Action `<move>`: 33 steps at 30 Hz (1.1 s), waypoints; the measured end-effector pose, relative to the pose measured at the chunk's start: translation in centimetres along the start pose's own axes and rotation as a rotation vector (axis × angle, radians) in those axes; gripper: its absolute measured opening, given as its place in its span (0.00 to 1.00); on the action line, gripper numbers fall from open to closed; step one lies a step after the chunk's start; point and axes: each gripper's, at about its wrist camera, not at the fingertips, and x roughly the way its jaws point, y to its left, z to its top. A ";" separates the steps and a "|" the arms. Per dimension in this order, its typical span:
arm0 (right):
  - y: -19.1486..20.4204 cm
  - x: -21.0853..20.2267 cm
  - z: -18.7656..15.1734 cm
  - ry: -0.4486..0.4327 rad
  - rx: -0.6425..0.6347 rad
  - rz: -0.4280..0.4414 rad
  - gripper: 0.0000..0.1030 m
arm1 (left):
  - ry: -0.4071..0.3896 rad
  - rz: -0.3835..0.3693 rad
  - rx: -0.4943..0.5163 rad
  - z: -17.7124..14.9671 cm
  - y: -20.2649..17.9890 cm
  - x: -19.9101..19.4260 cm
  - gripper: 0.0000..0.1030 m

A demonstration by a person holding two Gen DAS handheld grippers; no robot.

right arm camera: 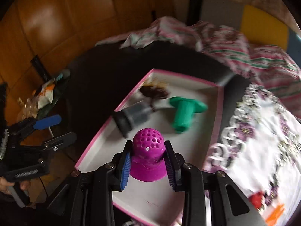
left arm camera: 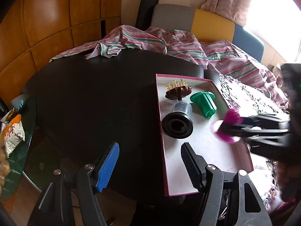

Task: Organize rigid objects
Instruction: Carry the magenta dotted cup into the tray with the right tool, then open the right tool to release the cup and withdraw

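A shallow white tray with a pink rim [left arm camera: 205, 156] [right arm camera: 97, 131] lies on the black table. In it are a brown studded piece [left arm camera: 178, 92] [right arm camera: 154, 92], a grey and black cylinder [left arm camera: 178, 121] [right arm camera: 131, 116] and a green flanged part [left arm camera: 204, 101] [right arm camera: 185, 111]. My right gripper [right arm camera: 147, 166] [left arm camera: 231, 130] is shut on a magenta perforated dome [right arm camera: 148, 160] [left arm camera: 230, 125] and holds it above the tray's right part. My left gripper [left arm camera: 150, 162] [right arm camera: 54, 130] hangs open and empty over the tray's near left rim.
A striped pink cloth [left arm camera: 169, 43] is heaped at the table's far side before a grey, yellow and blue chair back [left arm camera: 210, 20]. A floral white cloth [right arm camera: 263, 141] lies right of the tray. Snack bags [left arm camera: 13, 133] sit on a glass side table at left.
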 end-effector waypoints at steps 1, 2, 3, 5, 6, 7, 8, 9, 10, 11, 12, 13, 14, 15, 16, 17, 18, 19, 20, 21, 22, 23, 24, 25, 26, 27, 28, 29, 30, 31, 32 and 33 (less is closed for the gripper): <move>0.0 1.1 0.4 0.017 0.009 0.001 0.31 | 0.002 0.000 -0.002 0.0 0.1 0.1 0.67; -0.2 2.2 0.9 0.030 0.018 -0.004 0.31 | 0.005 0.000 -0.006 0.0 0.3 0.1 0.67; -0.3 3.1 1.2 0.039 0.025 -0.022 0.31 | 0.008 -0.001 -0.011 0.0 0.4 0.2 0.67; -1.1 4.8 2.0 0.061 0.059 -0.052 0.31 | 0.013 -0.002 -0.016 -0.1 0.6 0.4 0.67; -1.5 5.5 2.3 0.064 0.082 -0.065 0.31 | 0.018 -0.003 -0.018 -0.1 0.6 0.5 0.67; -1.9 5.9 2.5 0.062 0.099 -0.076 0.31 | 0.021 -0.004 -0.020 -0.1 0.7 0.6 0.67; -2.2 6.2 2.6 0.062 0.119 -0.079 0.31 | 0.022 -0.006 -0.023 -0.1 0.7 0.6 0.67; -2.6 6.5 2.6 0.065 0.142 -0.078 0.32 | 0.022 -0.007 -0.022 -0.1 0.7 0.7 0.67; -2.8 6.6 2.5 0.065 0.156 -0.077 0.32 | 0.021 -0.007 -0.021 -0.1 0.7 0.7 0.67; -2.9 6.6 2.5 0.062 0.161 -0.078 0.32 | 0.019 -0.005 -0.018 -0.1 0.6 0.7 0.67; -3.0 6.6 2.3 0.061 0.162 -0.081 0.32 | 0.018 -0.003 -0.016 -0.2 0.6 0.7 0.67; -3.1 6.5 2.2 0.063 0.164 -0.079 0.32 | 0.019 -0.004 -0.015 -0.2 0.5 0.8 0.67; -3.2 6.5 2.1 0.062 0.167 -0.075 0.32 | 0.021 -0.006 -0.016 -0.2 0.5 0.9 0.67; -3.2 6.4 2.1 0.060 0.172 -0.070 0.33 | 0.022 -0.008 -0.017 -0.2 0.5 0.9 0.67; -3.2 6.2 2.0 0.057 0.179 -0.067 0.34 | 0.022 -0.009 -0.017 -0.2 0.5 0.9 0.67; -3.2 6.0 2.0 0.051 0.183 -0.064 0.34 | 0.022 -0.009 -0.015 -0.2 0.5 0.9 0.67; -3.2 5.8 2.0 0.043 0.186 -0.062 0.34 | 0.021 -0.007 -0.013 -0.2 0.4 0.9 0.67; -3.6 5.8 1.9 0.037 0.190 -0.062 0.35 | 0.020 -0.006 -0.011 -0.2 0.4 0.8 0.67; -3.7 5.7 1.8 0.032 0.195 -0.061 0.35 | 0.019 -0.006 -0.010 -0.2 0.4 0.8 0.67; -3.8 5.6 1.9 0.028 0.201 -0.059 0.36 | 0.019 -0.005 -0.009 -0.2 0.3 0.8 0.67; -3.8 5.5 1.8 0.024 0.205 -0.058 0.36 | 0.018 -0.003 -0.007 -0.2 0.3 0.7 0.67; -3.7 5.3 1.7 0.020 0.208 -0.060 0.36 | 0.016 0.000 -0.006 -0.2 0.3 0.6 0.67; -3.6 5.1 1.5 0.017 0.210 -0.061 0.36 | 0.014 0.002 -0.005 -0.2 0.3 0.6 0.67; -3.6 5.0 1.4 0.012 0.212 -0.063 0.36 | 0.013 0.003 -0.003 -0.2 0.3 0.5 0.67; -3.4 4.7 1.2 0.007 0.214 -0.066 0.36 | 0.010 0.004 -0.002 -0.2 0.3 0.4 0.67; -3.4 4.5 1.1 0.002 0.215 -0.068 0.36 | 0.008 0.005 0.000 -0.2 0.2 0.4 0.67; -3.4 4.3 1.0 -0.003 0.217 -0.068 0.36 | 0.008 0.006 0.002 -0.1 0.3 0.4 0.67; -3.4 4.2 0.9 -0.008 0.219 -0.067 0.36 | 0.008 0.006 0.003 -0.2 0.2 0.3 0.67; -3.4 4.1 0.9 -0.013 0.222 -0.068 0.36 | 0.008 0.007 0.005 -0.2 0.2 0.3 0.67; -3.3 3.9 0.7 -0.018 0.224 -0.068 0.36 | 0.007 0.007 0.006 -0.2 0.2 0.3 0.67; -3.4 3.6 0.5 -0.022 0.225 -0.068 0.36 | 0.006 0.007 0.007 -0.2 0.2 0.2 0.67; -3.3 3.4 0.3 -0.027 0.226 -0.070 0.36 | 0.004 0.007 0.007 -0.2 0.1 0.2 0.67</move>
